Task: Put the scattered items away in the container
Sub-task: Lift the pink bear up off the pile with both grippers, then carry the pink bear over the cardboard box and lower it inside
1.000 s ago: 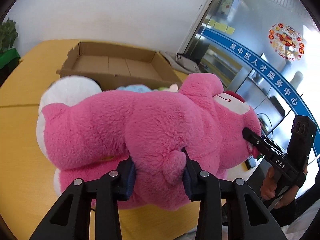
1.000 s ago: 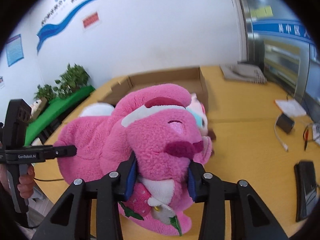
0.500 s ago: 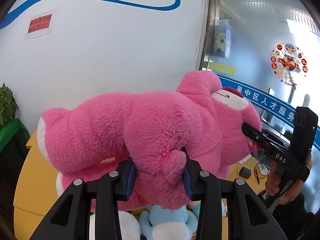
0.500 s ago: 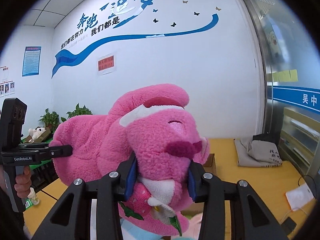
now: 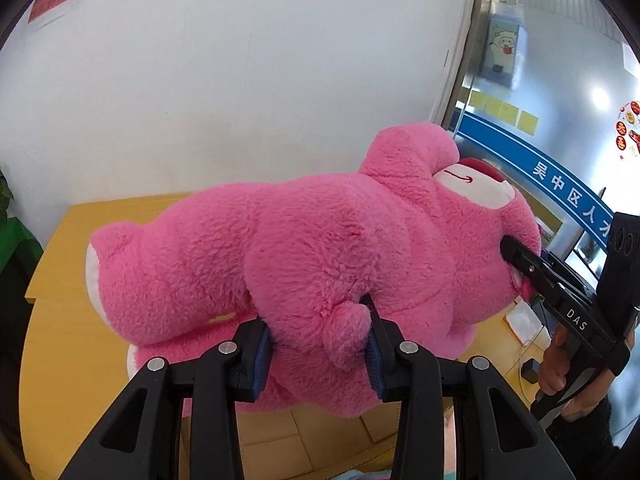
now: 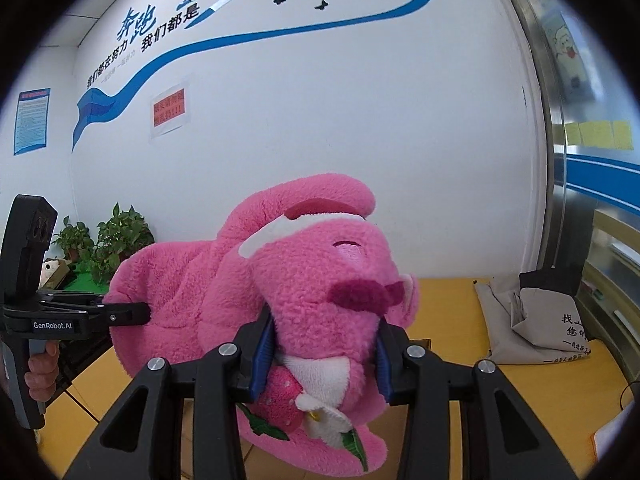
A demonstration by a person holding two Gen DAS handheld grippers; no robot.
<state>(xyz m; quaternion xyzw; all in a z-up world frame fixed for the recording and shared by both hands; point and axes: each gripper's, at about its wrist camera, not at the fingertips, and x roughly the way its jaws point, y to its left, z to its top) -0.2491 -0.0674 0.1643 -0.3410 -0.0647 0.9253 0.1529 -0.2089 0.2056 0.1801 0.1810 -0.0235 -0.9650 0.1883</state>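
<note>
Holding 1 pink plush bear aloft above the bench, left gripper pinching its rump, right gripper its muzzle: lower both ends level into the cardboard box, then release together.

Left gripper: level, fingers clamped on plush at 12 o'clock. Right gripper: level, fingers likewise clamped, hand-held.

I've swung the pink bear up off the table since a second ago; the cardboard box that sat at 12 o'clock beyond it now shows underneath, at 6 o'clock.
</note>
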